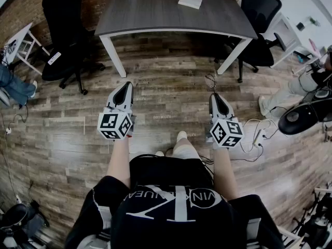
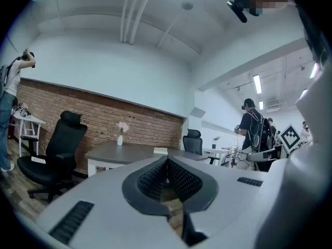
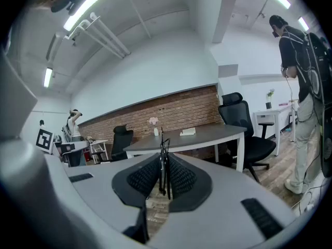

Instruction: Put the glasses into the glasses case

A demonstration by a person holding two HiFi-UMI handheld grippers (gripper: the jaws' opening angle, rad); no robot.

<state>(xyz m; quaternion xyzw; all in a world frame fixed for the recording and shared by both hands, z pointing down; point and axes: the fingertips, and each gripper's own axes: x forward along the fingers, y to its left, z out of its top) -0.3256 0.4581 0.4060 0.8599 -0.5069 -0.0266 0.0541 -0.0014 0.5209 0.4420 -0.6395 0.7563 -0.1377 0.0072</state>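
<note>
two grippers are out in front of you at about waist level, side by side and well apart, both pointing toward the grey table (image 1: pixel 155 14) ahead. your left gripper (image 2: pixel 167 162) is clenched: its ribbed pads meet at the tips and nothing sits between them. your right gripper (image 3: pixel 163 157) is clamped on the glasses (image 3: pixel 162 162), a thin dark frame pinched edge-on between the pads. part of it pokes out past the jaw tips, and from the head view that part shows as a fine wire loop just beyond the nose of the gripper.

the glasses are in the air over the wood plank floor (image 1: pixel 166 108), well short of the table. on the tabletop lies a pale flat object (image 1: pixel 190 1), toward your right side of the far part. you cannot tell from here whether it is the case. a small white vase (image 3: pixel 154 130) with pale flowers stands further along the same table.

a black office chair (image 1: pixel 65 35) is at the table's left end and another black chair (image 1: pixel 259 14) at its right end. a person with a backpack (image 3: pixel 303 87) stands off to your right.
</note>
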